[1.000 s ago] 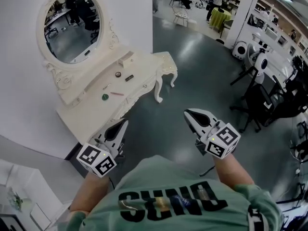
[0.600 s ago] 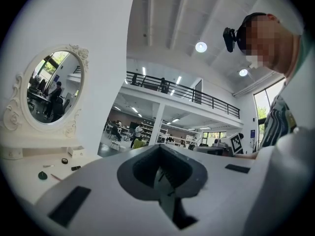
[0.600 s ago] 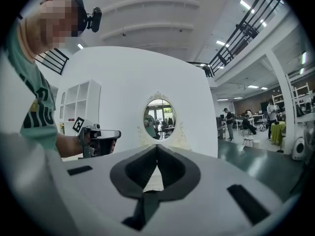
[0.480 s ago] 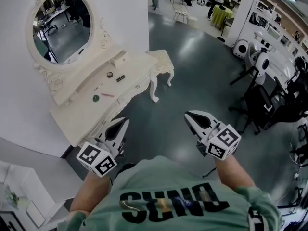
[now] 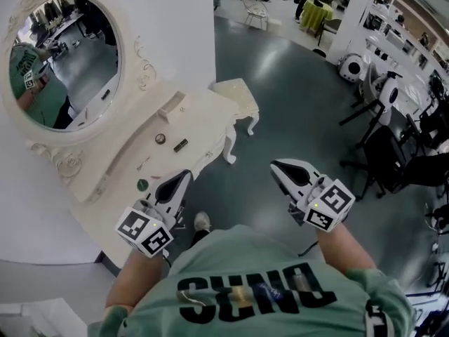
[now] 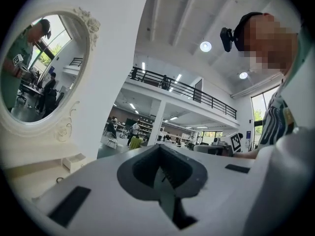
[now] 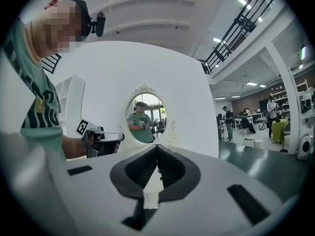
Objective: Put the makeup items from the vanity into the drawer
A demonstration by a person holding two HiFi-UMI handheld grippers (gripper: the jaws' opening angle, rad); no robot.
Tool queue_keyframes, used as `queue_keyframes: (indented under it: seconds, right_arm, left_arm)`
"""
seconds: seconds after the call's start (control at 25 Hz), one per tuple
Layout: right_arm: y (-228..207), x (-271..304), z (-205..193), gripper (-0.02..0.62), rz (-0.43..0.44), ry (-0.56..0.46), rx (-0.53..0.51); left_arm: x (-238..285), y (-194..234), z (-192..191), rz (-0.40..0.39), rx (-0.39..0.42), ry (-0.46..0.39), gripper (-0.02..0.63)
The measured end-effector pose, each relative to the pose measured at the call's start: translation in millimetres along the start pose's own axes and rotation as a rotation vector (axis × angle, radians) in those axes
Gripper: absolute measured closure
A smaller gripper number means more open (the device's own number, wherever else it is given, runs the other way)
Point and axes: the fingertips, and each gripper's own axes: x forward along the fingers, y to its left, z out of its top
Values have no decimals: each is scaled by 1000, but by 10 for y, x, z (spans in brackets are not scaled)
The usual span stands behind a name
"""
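Observation:
The white vanity (image 5: 200, 118) stands at the left under an oval mirror (image 5: 63, 62). On its top lie a small round dark item (image 5: 160, 138), a black rectangular item (image 5: 180, 144), a thin pink stick (image 5: 144, 163) and a green round item (image 5: 142, 185). My left gripper (image 5: 184, 177) hangs shut and empty in the air just off the vanity's front edge, near the green item. My right gripper (image 5: 275, 166) is shut and empty too, over the floor to the right. In the gripper views the left gripper (image 6: 158, 147) and right gripper (image 7: 157, 146) show their jaws meeting with nothing between them.
A white stool (image 5: 237, 92) stands at the vanity's far end. Dark chairs and stands (image 5: 389, 142) crowd the right side. White robots (image 5: 351, 67) stand by a pillar at the back. Grey floor (image 5: 295, 111) lies between. My shoe (image 5: 202, 222) is below the vanity's edge.
The vanity and mirror have come nearer and larger, and the mirror now shows my reflection. Both grippers stay shut in front of my body.

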Motion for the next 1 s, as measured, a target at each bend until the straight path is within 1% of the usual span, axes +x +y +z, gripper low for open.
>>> queue_keyframes:
  seconds: [0.08, 0.16, 0.28, 0.4, 0.48, 0.56, 0.72, 0.88, 1.0]
  right_arm:
    - [-207, 488, 114, 584, -20, -3, 6]
    - [-386, 918, 250, 584, -31, -4, 6]
    - [-661, 1385, 424, 584, -55, -8, 8]
    - [-927, 1659, 479, 584, -70, 1, 16]
    - [-1123, 1756, 486, 584, -72, 9, 23]
    - [-1319, 1832, 480, 584, -55, 17, 28]
    - [-1624, 1961, 431, 584, 28, 46, 11]
    - [-1898, 2008, 426, 584, 100, 70, -4]
    - [-1996, 2096, 414, 584, 148, 90, -5]
  left_arm:
    - [250, 514, 211, -29, -2, 6, 612]
    - [496, 926, 455, -63, 10, 14, 611]
    - [816, 1395, 718, -99, 31, 23, 612]
    - [1059, 1718, 802, -105, 15, 29, 611]
    - [1204, 1833, 778, -100, -1, 32, 611]
    - [1338, 1903, 724, -83, -9, 34, 611]
    - [1560, 2011, 620, 1, -16, 11, 612]
    - [1719, 1950, 512, 74, -34, -13, 612]
    - [1741, 1955, 474, 123, -38, -16, 611]
